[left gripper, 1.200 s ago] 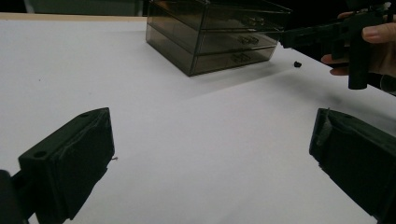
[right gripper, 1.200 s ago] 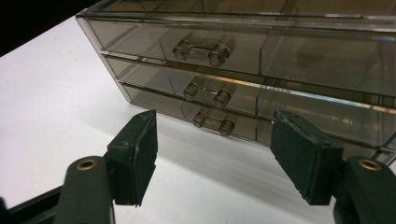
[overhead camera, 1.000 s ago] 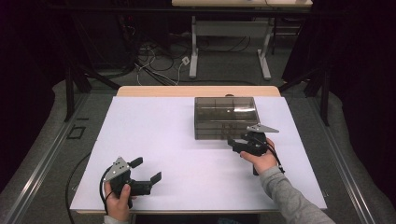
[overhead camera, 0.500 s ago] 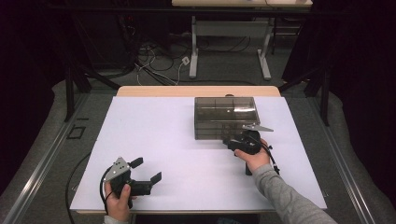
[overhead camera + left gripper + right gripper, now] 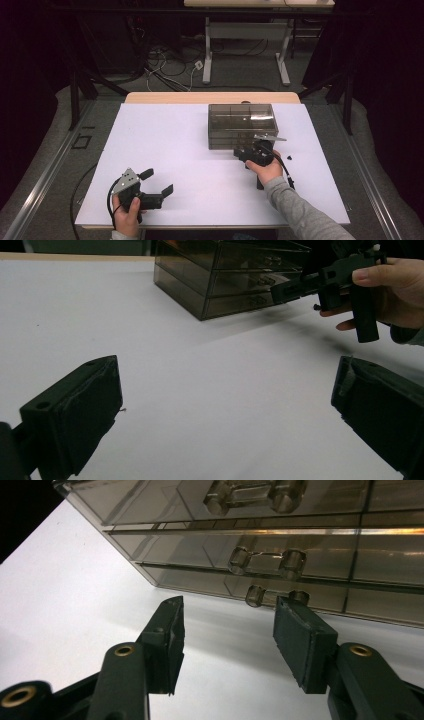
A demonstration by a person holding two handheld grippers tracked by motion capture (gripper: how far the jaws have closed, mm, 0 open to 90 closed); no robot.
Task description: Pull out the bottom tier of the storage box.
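Right gripper view | drawer unit (image 5: 300,540) (smoky, unlabelled) | hand-held gripper (image 5: 227,630) closing.

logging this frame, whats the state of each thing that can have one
drawer box: upright on the table, all three drawers shut
bottom drawer handle: not gripped
right gripper: open, fingers just been closing, nothing between them
left gripper: open, holding nothing

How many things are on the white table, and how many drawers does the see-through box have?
Drawer box: 1
Drawers in it: 3
Hand-held grippers, left hand-held gripper and right hand-held gripper: 2
Total: 3 things, counting the box with its drawers as one
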